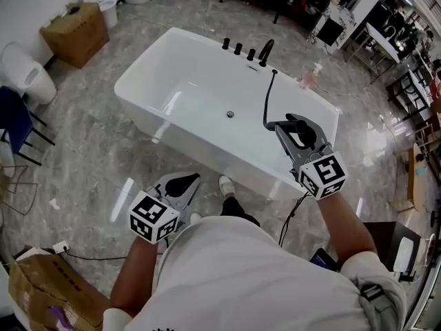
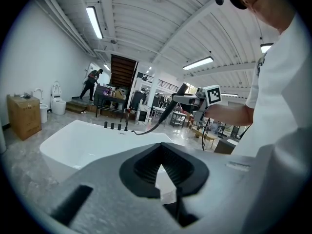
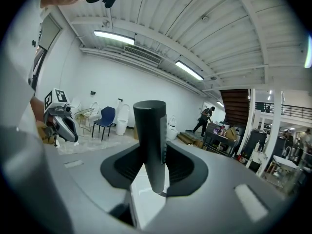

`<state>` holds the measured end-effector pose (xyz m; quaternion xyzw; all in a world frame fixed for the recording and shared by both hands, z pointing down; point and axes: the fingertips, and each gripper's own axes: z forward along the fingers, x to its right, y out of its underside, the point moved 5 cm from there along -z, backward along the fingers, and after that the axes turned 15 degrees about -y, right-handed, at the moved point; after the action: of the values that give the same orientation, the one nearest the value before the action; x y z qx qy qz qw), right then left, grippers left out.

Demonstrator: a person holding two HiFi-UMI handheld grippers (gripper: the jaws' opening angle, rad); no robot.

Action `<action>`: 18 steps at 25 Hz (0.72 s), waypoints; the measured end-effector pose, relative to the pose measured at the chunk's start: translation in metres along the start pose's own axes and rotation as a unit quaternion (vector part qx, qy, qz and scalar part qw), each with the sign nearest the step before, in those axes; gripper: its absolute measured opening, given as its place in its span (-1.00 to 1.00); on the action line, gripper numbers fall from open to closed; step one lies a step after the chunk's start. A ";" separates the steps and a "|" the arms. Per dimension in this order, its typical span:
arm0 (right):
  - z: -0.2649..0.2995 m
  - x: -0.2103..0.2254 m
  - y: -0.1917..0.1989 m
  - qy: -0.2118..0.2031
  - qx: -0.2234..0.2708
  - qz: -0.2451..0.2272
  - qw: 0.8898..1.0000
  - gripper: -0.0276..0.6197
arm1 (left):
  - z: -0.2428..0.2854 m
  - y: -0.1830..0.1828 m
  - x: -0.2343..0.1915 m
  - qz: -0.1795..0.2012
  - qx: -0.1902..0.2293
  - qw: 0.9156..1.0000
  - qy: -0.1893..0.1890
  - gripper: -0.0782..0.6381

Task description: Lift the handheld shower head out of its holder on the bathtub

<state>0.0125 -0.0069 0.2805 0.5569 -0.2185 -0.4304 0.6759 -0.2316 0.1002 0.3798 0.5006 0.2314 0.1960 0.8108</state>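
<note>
My right gripper [image 1: 296, 128], at 3 o'clock in head view: jaws partly apart, clamped on black shower head [image 3: 150, 135], handle crosswise between pads. Held over bathtub [image 1: 141, 81] near rim. Hose [image 1: 267, 98] runs toward 12 o'clock, to taps [image 1: 242, 49]. My left gripper [image 1: 185, 183], at 7 o'clock: jaws closed together, empty, over floor near tub.

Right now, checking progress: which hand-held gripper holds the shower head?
The right hand-held gripper, clamped on the black shower head; the left hand-held gripper holds nothing.
</note>
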 end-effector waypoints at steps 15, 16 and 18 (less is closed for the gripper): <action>-0.002 -0.001 0.008 0.001 -0.002 0.009 1.000 -0.46 | 0.001 0.001 0.000 -0.002 -0.002 1.000 0.000 -0.76; -0.003 -0.001 0.009 0.001 -0.002 0.009 1.000 -0.46 | 0.001 0.002 0.001 -0.002 -0.003 1.000 0.001 -0.76; -0.003 -0.002 0.010 0.002 -0.002 0.011 1.000 -0.46 | 0.001 0.003 0.001 0.000 -0.004 1.000 0.001 -0.76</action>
<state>0.0170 -0.0039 0.2892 0.5540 -0.2225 -0.4226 0.6820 -0.2300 0.1014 0.3830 0.4971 0.2315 0.1971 0.8127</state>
